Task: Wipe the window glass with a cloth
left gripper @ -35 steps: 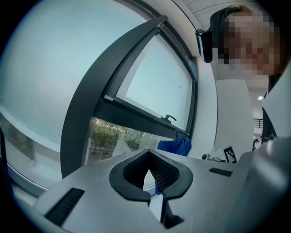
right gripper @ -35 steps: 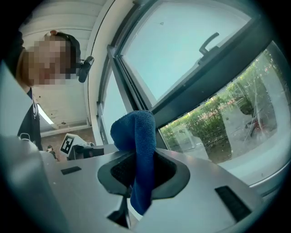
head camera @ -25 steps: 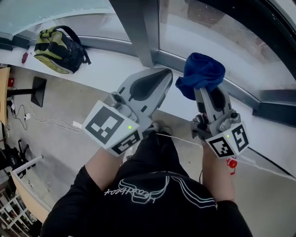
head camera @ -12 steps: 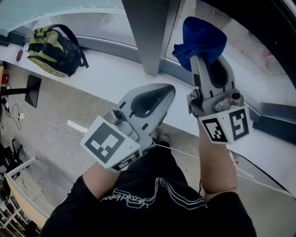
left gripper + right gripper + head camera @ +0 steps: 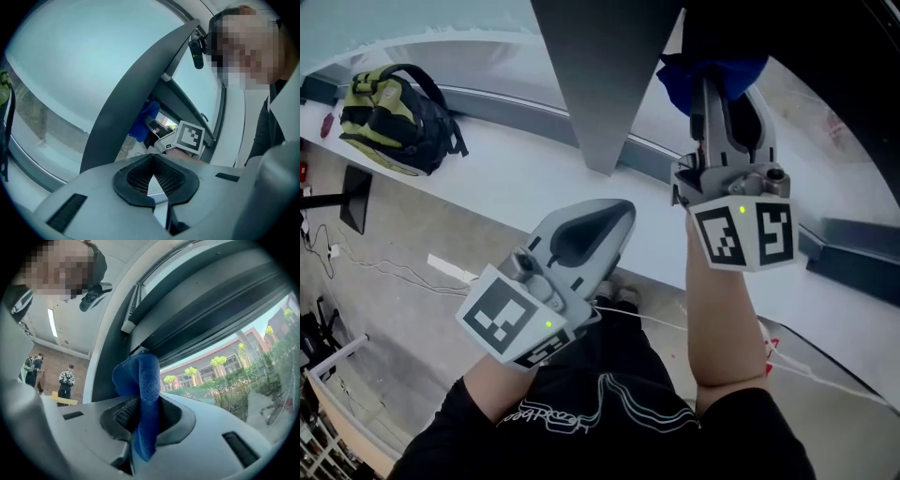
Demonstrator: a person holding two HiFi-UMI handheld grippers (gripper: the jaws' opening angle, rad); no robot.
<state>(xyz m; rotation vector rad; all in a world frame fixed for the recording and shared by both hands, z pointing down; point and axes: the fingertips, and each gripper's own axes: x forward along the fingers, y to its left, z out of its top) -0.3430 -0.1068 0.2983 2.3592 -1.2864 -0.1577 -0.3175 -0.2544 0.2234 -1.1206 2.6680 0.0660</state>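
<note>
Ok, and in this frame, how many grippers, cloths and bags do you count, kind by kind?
Grippers: 2 (left gripper, right gripper)
Blue cloth: 1, clamped in the right gripper
Backpack: 1
Total: 4

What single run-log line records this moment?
right gripper: shut on blue cloth, up near window glass | left gripper: shut, empty, held lower

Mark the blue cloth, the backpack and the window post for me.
blue cloth (image 5: pixel 144 380): right gripper view, on its bunched upper part.
backpack (image 5: pixel 389 124): head view, on the middle of its green body.
window post (image 5: pixel 592 84): head view, on its grey front face.
</note>
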